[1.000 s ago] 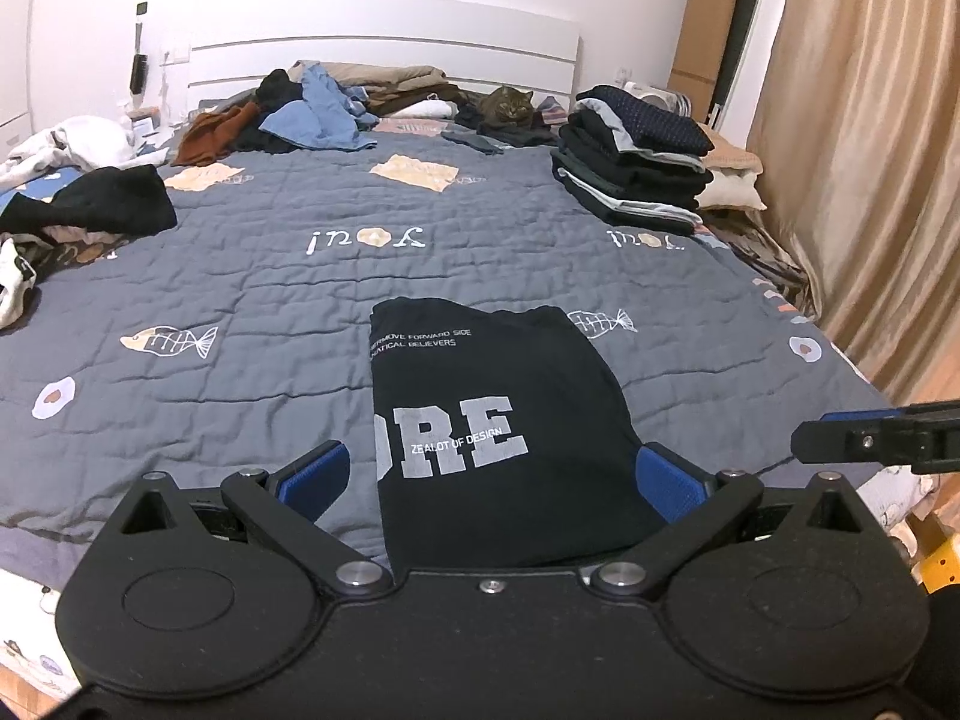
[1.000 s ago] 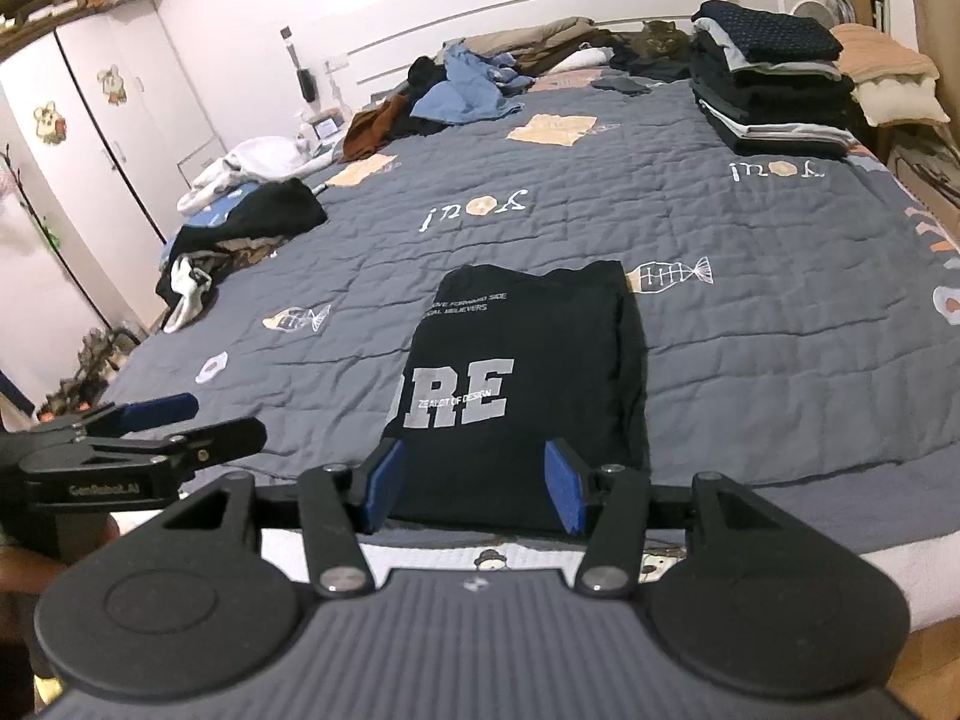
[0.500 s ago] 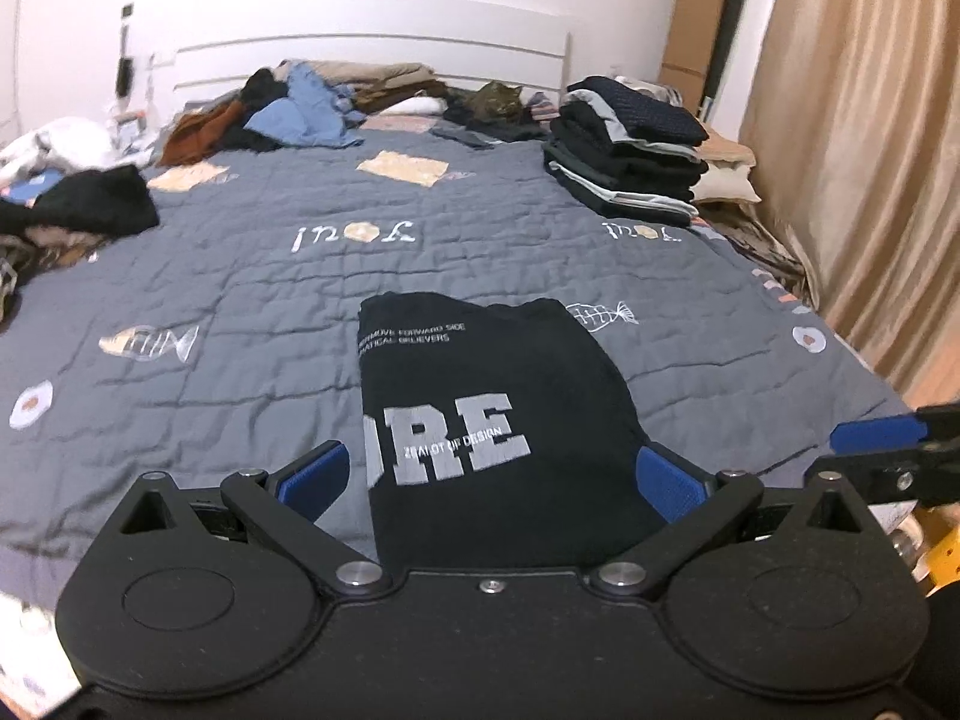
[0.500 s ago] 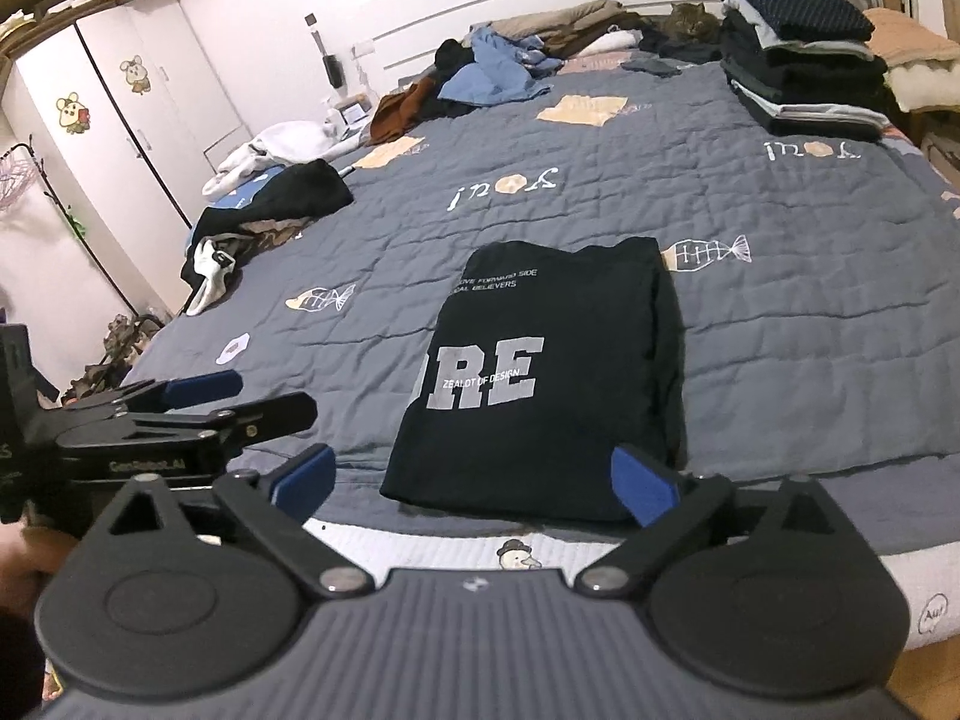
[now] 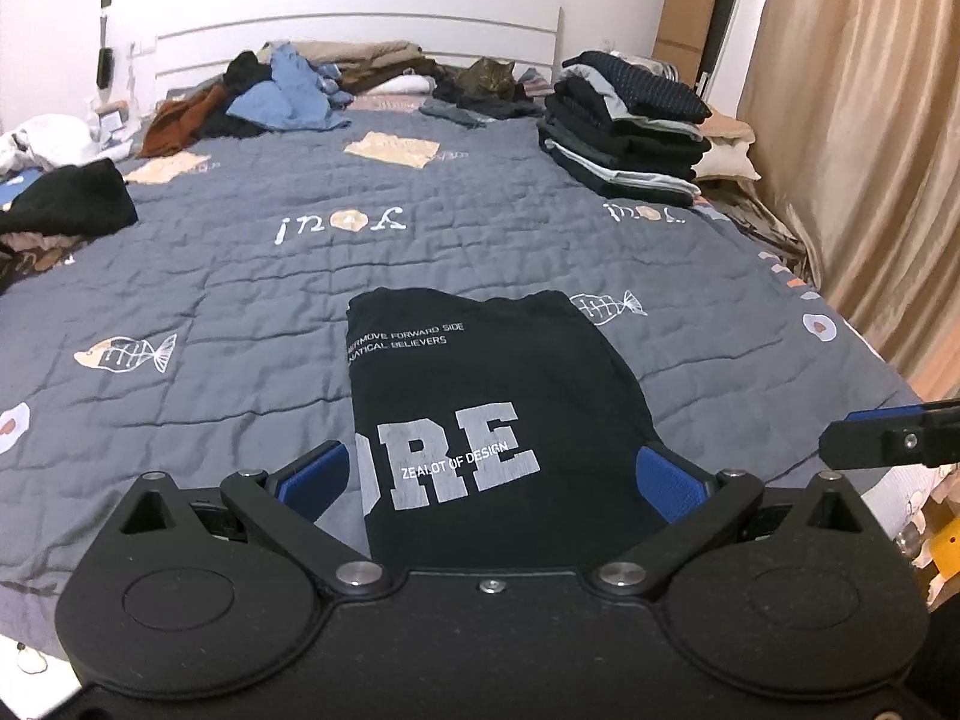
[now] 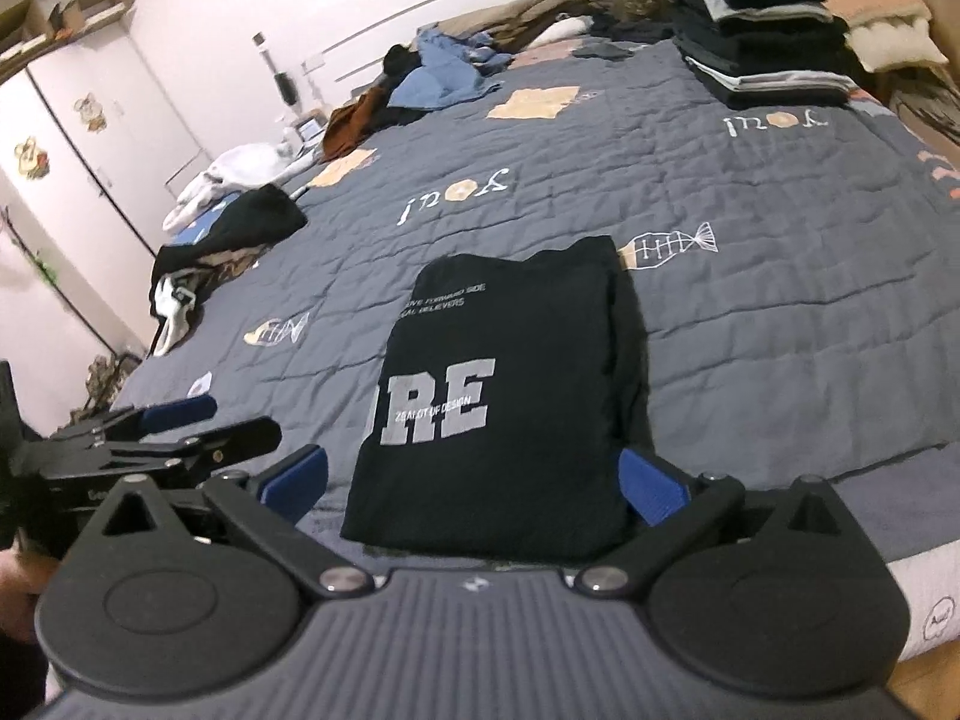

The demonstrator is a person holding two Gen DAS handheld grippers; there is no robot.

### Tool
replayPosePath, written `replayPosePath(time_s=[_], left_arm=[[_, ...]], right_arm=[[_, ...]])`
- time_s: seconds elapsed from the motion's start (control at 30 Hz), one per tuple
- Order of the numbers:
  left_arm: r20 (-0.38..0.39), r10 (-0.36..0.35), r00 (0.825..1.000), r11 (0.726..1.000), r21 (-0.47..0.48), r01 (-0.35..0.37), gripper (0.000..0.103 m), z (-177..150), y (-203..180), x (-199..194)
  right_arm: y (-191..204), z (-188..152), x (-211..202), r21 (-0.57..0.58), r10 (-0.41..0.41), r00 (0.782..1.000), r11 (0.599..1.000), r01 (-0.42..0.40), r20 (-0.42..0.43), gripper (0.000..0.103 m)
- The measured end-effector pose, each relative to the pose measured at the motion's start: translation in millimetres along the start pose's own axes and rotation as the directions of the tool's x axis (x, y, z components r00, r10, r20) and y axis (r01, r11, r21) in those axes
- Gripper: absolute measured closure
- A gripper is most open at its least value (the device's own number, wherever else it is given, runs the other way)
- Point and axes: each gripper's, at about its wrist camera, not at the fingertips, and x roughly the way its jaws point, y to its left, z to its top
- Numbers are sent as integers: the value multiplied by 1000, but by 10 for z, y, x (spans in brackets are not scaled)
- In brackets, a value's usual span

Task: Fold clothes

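A: Left tongs (image 5: 489, 474) and right tongs (image 6: 474, 483) both spread wide, holding nothing; black T-shirt (image 5: 480, 414) lies folded lengthwise, lower centre, on bed (image 5: 240, 276).

B: Folded stack (image 5: 624, 132) upper right; loose heap (image 5: 288, 102) upper left remains.

A grey quilted bedspread (image 5: 240, 276) printed with fish, fried eggs and "you!" lettering covers the bed. A white slatted headboard (image 5: 360, 30) stands at the far end, and a tabby cat (image 5: 491, 79) sits just before it (partly hidden behind fabric). Tan curtains (image 5: 870, 150) hang along the right side. A white wardrobe (image 6: 90, 138) with animal stickers stands on the left, cardboard boxes (image 6: 66, 15) on top.
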Motion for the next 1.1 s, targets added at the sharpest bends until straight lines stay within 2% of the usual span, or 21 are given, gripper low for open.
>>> replayPosePath(time_s=[0.1,0.33,0.83,1.1], left_arm=[[-16,12,1000,1000,17,-12,0,26,4,52],[3,46,999,996,76,-46,0,13,-14,61],[-47,30,998,997,69,-27,0,-100,271,186],[-142,43,989,998,42,-37,0,-192,448,251]], right_arm=[[-28,17,52,10,-12,1000,1000,13,-18,0],[133,-60,182,-119,-83,996,990,78,-42,0],[161,-84,324,-33,-117,992,993,116,-35,0],[253,-91,484,-46,-103,987,994,98,-124,0]])
